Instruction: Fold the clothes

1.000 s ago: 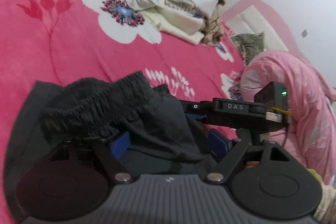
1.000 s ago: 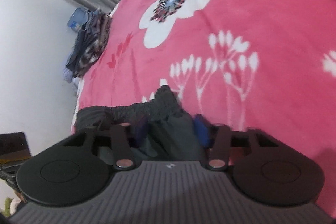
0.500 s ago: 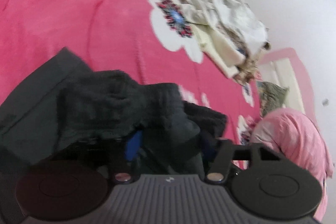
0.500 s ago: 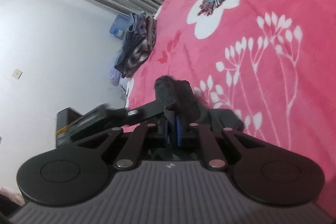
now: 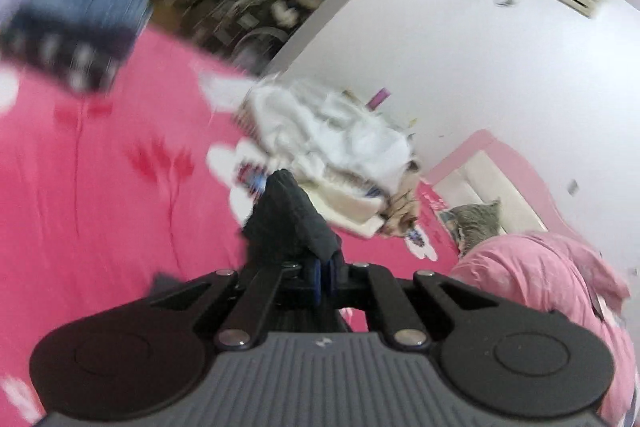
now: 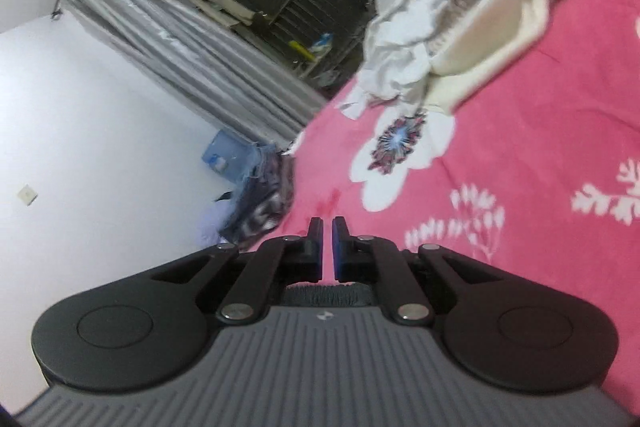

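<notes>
My left tongs (image 5: 323, 273) were pinching a dark garment (image 5: 288, 223), and its soft bunched cloth stood up out of them, lifted above the pink bed cover (image 5: 100, 195). My right tongs (image 6: 327, 247) were nearly pressed together with only a thin gap, and nothing was between them; a ribbed grey strip lay just behind the pads. How the rest of the dark garment hung I could not see, so I judged only that its folding was not finished. Farther across the bed cover lay a loose heap of white and cream clothes (image 5: 332, 143), crumpled and thick, so more was left to fold. At the bed cover's far edge sat a small stack of dark patterned clothes (image 6: 264, 203), maybe already folded.
</notes>
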A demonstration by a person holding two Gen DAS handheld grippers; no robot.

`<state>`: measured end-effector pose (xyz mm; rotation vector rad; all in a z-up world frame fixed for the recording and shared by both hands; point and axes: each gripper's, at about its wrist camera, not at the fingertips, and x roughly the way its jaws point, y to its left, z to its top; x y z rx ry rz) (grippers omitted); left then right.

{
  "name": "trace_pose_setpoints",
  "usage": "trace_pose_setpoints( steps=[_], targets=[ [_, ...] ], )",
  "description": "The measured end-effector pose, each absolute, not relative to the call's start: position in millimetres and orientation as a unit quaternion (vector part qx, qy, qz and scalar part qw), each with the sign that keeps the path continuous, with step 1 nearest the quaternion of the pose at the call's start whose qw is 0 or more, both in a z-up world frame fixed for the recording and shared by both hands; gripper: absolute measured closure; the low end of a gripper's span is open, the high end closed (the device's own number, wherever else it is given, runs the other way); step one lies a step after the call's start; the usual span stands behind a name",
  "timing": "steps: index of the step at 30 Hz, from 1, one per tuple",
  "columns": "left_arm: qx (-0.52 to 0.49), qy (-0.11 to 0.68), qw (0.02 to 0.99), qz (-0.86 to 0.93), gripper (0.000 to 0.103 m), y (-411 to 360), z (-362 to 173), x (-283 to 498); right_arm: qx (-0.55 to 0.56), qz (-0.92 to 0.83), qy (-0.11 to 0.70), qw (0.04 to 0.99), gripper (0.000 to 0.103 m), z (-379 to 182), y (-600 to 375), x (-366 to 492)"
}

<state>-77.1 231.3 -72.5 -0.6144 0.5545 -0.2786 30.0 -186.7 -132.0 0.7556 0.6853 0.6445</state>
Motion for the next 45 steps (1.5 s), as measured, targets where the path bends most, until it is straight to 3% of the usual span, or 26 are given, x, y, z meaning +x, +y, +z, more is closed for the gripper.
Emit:
trace_pose_setpoints(
  steps=[2, 4, 6, 12, 15, 19, 22, 23, 24, 25, 28, 34, 40, 45],
  targets=[
    [-0.275, 0.269, 0.912, -0.139, 0.099, 234, -61, -89, 0.347, 0.295, 0.348, 0.819, 0.092, -137, -182, 36],
    [-0.261, 0.281, 0.915, -0.127, 0.099, 238, -62, -104, 0.322, 0.287, 0.384, 0.816, 0.061, -151, -171, 49],
    [-0.25, 0.293, 0.917, -0.11, 0.098, 244, -66, -119, 0.294, 0.282, 0.416, 0.813, 0.041, -169, -156, 61],
    [-0.264, 0.329, 0.905, -0.042, 0.099, 271, -103, -136, 0.239, 0.312, 0.516, 0.762, 0.033, -225, -94, 109],
    [-0.267, 0.34, 0.901, -0.025, 0.099, 281, -118, -139, 0.209, 0.346, 0.521, 0.752, 0.021, -227, -65, 119],
    [-0.255, 0.349, 0.902, -0.009, 0.098, 290, -133, -143, 0.132, 0.394, 0.513, 0.751, 0.029, -217, -28, 117],
    [-0.252, 0.356, 0.9, 0.008, 0.098, 296, -144, -146, 0.008, 0.403, 0.487, 0.775, 0.066, -210, 3, 102],
    [-0.256, 0.357, 0.898, 0.015, 0.098, 298, -147, -148, -0.021, 0.398, 0.472, 0.786, 0.074, -206, 5, 95],
    [-0.26, 0.354, 0.898, 0.018, 0.099, 299, -148, -149, -0.036, 0.392, 0.459, 0.796, 0.093, -201, 4, 88],
    [-0.264, 0.344, 0.901, 0.019, 0.099, 299, -145, -150, -0.033, 0.386, 0.445, 0.808, 0.095, -195, -1, 84],
    [-0.269, 0.304, 0.914, 0.012, 0.099, 297, -127, -155, 0.015, 0.358, 0.376, 0.855, 0.096, -155, -33, 67],
    [-0.273, 0.155, 0.948, -0.054, 0.099, 281, -26, -168, 0.1, 0.331, 0.172, 0.922, 0.096, -21, -111, -3],
    [-0.237, -0.016, 0.961, -0.143, 0.099, 254, 94, -211, 0.105, 0.325, -0.017, 0.94, 0.096, 97, -171, -89],
    [-0.222, -0.08, 0.954, -0.186, 0.099, 236, 144, -238, 0.093, 0.323, -0.114, 0.935, 0.096, 144, -204, -150]
  ],
)
